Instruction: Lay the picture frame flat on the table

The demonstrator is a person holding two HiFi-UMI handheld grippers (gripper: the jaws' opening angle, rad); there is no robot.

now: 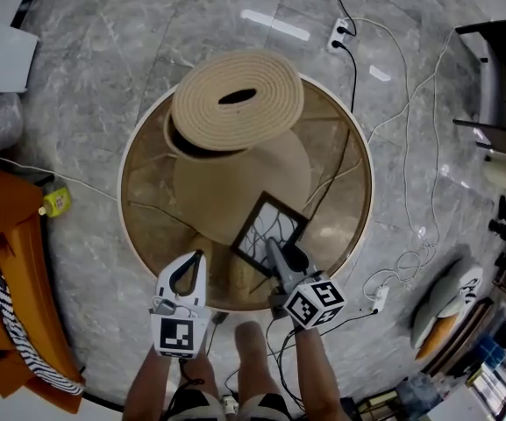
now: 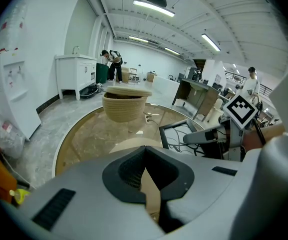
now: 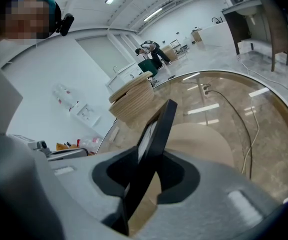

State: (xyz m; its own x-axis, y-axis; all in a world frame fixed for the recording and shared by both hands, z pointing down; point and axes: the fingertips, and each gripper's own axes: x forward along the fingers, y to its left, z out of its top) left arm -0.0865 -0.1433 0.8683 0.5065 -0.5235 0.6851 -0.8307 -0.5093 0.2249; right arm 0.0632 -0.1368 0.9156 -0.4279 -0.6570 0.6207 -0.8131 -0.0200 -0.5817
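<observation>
My right gripper (image 3: 146, 171) stands narrowly open, loose around the picture frame (image 3: 156, 134) near the table's (image 1: 147, 209) front edge. My left gripper (image 2: 144, 149) is closed and empty. I judge the frame light, stiff and probably fragile; grip its border.

Round surface (image 1: 130, 156) stands mid-floor. Basket (image 1: 235, 103) sits at its far side, left of centre. Mat (image 1: 244, 182) lies at centre, just nearer than basket, partly under it. Picture frame (image 1: 266, 226) is over near right edge of mat, tilted, its near edge between fingers (image 3: 182, 177) of right gripper (image 1: 274, 248). Left gripper (image 1: 198, 257) is to left of frame, apart from it, over near rim of surface. Power strip (image 1: 340, 33) lies on floor beyond surface, far right.
</observation>
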